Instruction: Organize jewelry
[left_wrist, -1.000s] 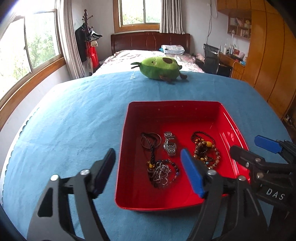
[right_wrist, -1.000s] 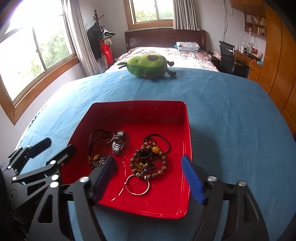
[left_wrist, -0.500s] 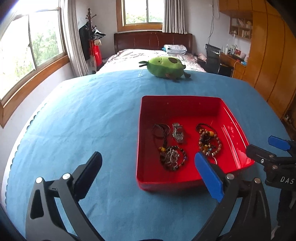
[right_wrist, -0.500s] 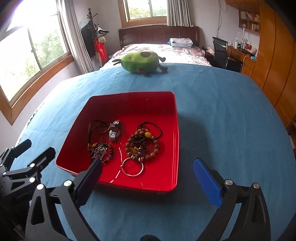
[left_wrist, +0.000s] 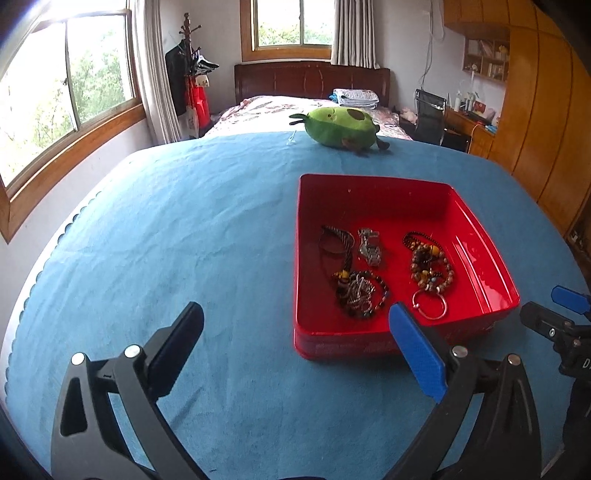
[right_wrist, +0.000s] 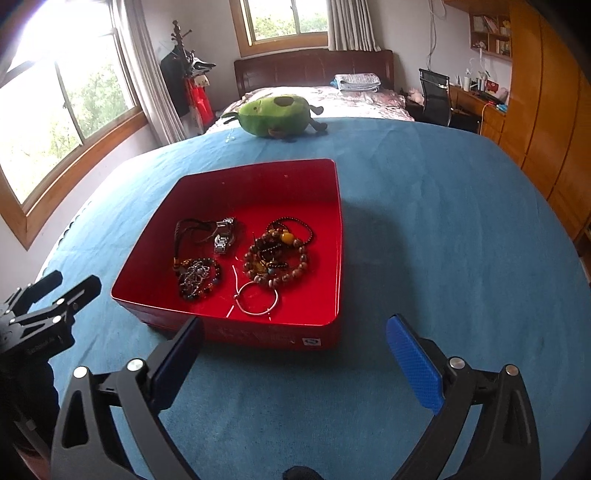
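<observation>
Both grippers pull back from the red tray (right_wrist: 334, 236); left gripper (left_wrist: 295, 347) and right gripper (right_wrist: 293, 350) spread wider.

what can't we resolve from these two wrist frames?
- Tangle of chains and beads, left wrist view: too small to count pieces.
- Bead pile, right wrist view: overlapping strands, count unclear.
- Label on the red tray front wall: too small to read.
- Right gripper in left wrist view: cut off by the frame edge.
- Shelf items, both views: too small.
</observation>
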